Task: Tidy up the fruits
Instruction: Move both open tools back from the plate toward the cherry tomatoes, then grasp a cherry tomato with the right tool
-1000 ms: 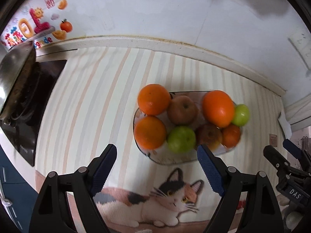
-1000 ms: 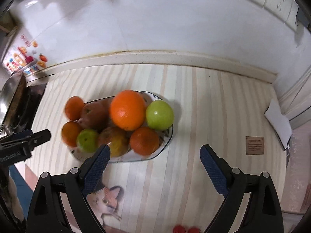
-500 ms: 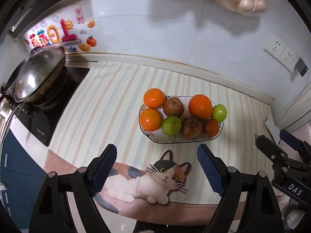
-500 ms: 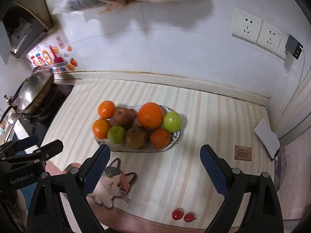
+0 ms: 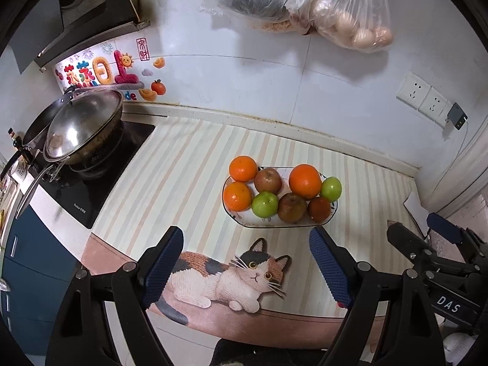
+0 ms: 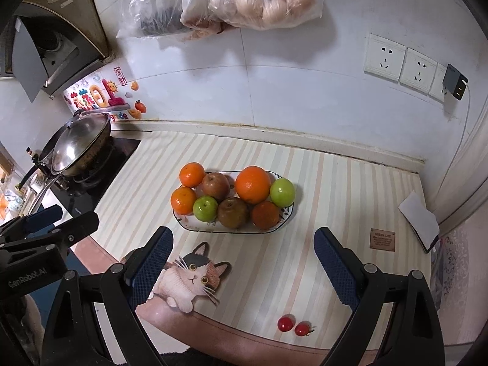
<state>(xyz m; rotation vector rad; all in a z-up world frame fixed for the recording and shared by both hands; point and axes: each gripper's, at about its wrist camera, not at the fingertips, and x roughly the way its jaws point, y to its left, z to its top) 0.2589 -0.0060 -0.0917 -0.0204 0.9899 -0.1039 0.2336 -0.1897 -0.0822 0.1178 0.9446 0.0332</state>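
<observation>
Two grippers, both spread wide with nothing between the fingers: left gripper [image 5: 245,263], right gripper [image 6: 244,263]. Each hovers above the counter's near edge, aimed down at the striped mat [image 6: 305,244], likely to line up a pick. Nearest the right gripper: two cherry tomatoes [image 6: 295,325], loose and well apart from the rest. Beyond the cat print [image 5: 235,274], just ahead of both grippers: plate [image 5: 268,222] piled with oranges and apples. Far left: pan [image 5: 76,131] on the hob.
</observation>
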